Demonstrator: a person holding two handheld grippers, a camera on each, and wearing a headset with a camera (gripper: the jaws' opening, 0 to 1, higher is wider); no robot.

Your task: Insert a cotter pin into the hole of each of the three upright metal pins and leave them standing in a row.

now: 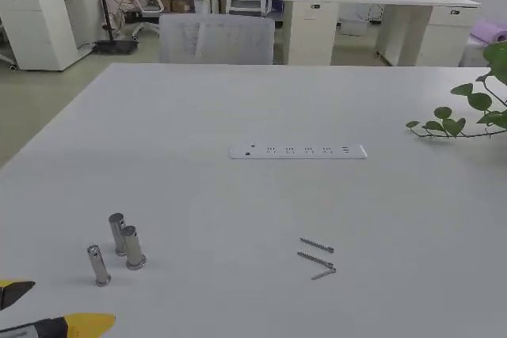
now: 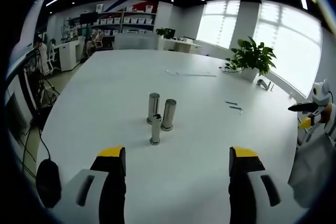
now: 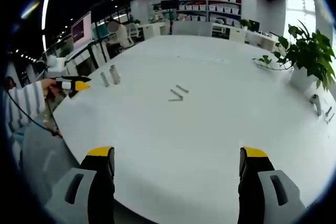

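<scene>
White workbench (image 1: 238, 116) carried three upright metal pins (image 2: 168, 114) just ahead of the released left gripper (image 2: 177, 153), cotter pins (image 1: 315, 260) farther ahead of the released right gripper (image 3: 177, 153), which should pinch one squarely by its head.

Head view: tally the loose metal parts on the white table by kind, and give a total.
Upright metal pins: 3
Cotter pins: 3
Total: 6
</scene>
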